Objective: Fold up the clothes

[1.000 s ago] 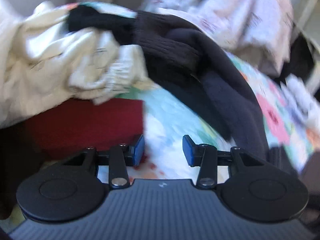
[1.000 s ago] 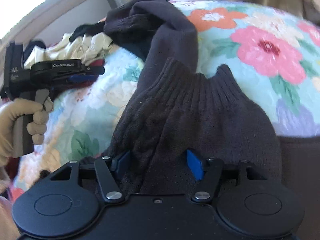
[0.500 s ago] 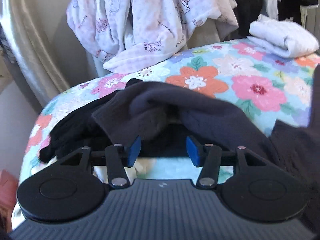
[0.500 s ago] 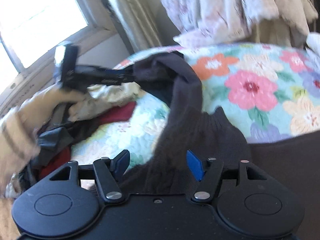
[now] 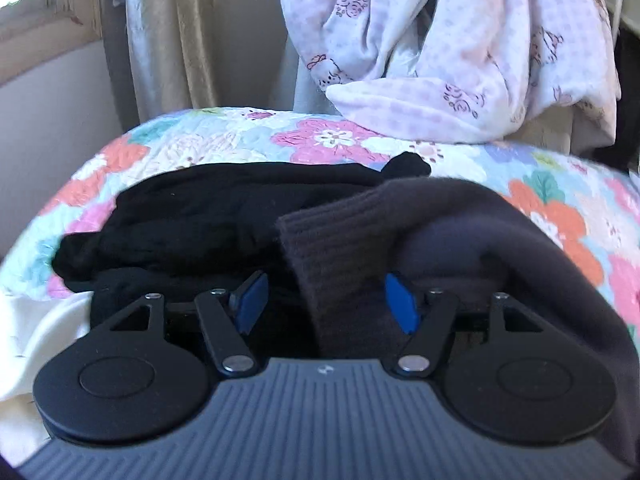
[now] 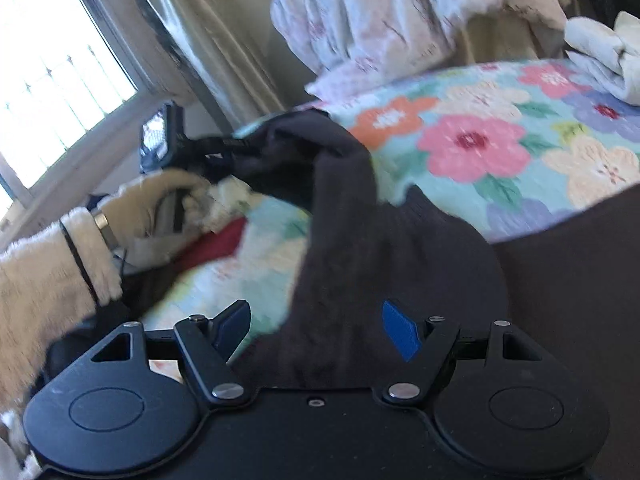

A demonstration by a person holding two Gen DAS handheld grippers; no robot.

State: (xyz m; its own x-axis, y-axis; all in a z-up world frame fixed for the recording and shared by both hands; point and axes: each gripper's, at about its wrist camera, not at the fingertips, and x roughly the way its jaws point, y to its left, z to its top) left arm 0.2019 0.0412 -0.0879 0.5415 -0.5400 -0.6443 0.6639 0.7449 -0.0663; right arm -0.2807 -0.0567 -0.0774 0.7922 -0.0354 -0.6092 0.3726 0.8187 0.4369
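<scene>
A dark brown knit sweater (image 6: 384, 248) lies on the floral quilt (image 6: 472, 144), one sleeve stretched to the far left. My left gripper (image 5: 326, 306) is opening; the ribbed sleeve cuff (image 5: 340, 248) sits loose between its blue pads (image 5: 250, 304), with a gap on the left side. In the right wrist view the left gripper (image 6: 224, 148), held by a gloved hand (image 6: 152, 200), meets the sleeve end. My right gripper (image 6: 316, 330) is opening too. The sweater's body lies between its pads (image 6: 400, 336), and the left pad stands free of the cloth.
A black garment (image 5: 200, 216) lies just behind the cuff. A cream garment (image 5: 32, 340) and red cloth (image 6: 224, 240) sit at the left edge. Pink-patterned pyjamas (image 5: 440, 60) hang at the back, beside a curtain (image 5: 168, 40). Folded white clothes (image 6: 600, 60) rest far right.
The left gripper swung from the cream and red pile over to the sleeve cuff, and its jaws widened. The right gripper rose a little and its jaws spread off the sweater.
</scene>
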